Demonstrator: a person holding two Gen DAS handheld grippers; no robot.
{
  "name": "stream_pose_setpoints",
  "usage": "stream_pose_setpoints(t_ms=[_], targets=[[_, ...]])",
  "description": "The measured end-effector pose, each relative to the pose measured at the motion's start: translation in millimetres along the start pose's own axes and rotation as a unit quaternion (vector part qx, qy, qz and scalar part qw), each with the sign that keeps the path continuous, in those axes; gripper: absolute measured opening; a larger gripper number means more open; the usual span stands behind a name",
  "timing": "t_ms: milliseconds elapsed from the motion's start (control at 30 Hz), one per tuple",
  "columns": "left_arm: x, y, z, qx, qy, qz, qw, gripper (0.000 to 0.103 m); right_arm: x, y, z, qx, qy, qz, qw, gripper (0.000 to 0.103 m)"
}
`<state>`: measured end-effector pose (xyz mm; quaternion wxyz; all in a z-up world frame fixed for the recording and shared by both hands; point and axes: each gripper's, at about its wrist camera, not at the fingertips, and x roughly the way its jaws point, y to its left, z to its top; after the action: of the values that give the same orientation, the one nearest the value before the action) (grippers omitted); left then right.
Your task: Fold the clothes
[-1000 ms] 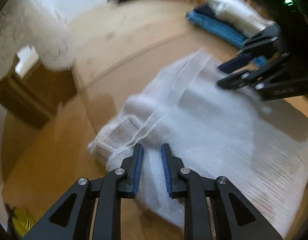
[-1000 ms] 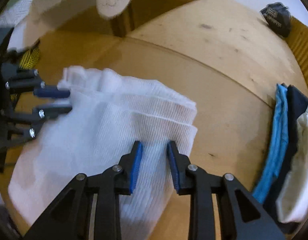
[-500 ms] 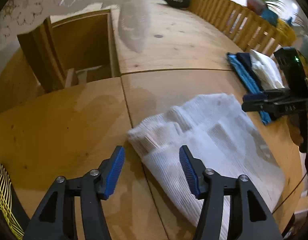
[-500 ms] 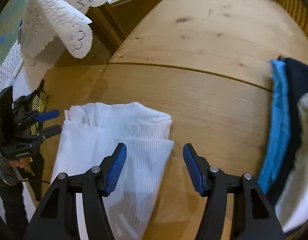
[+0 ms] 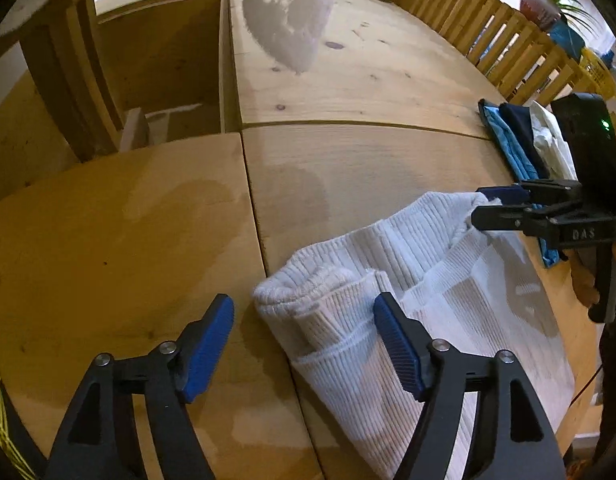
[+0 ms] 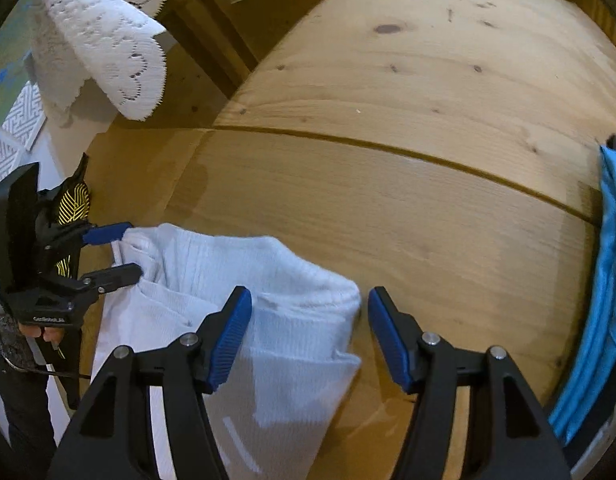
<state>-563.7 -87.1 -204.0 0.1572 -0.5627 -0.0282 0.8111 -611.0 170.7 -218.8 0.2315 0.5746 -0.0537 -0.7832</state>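
White ribbed garment lying folded on the wooden table, both grippers spread over it.

The left gripper (image 5: pixel 303 344) has just been opening; its jaws straddle the garment (image 5: pixel 420 280) at its rolled left corner, apparently without pressing. On the table (image 6: pixel 388 184), the right gripper (image 6: pixel 310 336) has also been opening, astride the right corner, gripping nothing. Folded clothes (image 6: pixel 604 280) lie far right.
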Motion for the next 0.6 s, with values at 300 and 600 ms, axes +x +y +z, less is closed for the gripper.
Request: stream_pose_setpoints(t_ms=[300, 600], targets=[[8, -7, -1, 0.013, -0.016, -0.001, 0.9998, 0.075, -2, 11, -6, -0.044, 0.004, -0.006, 0.999, 0.059], [6, -34, -3, 0.074, -0.049, -0.013, 0.996, 0.021, 0, 5, -10, -0.014, 0.001, 0.026, 1.0, 0.023]])
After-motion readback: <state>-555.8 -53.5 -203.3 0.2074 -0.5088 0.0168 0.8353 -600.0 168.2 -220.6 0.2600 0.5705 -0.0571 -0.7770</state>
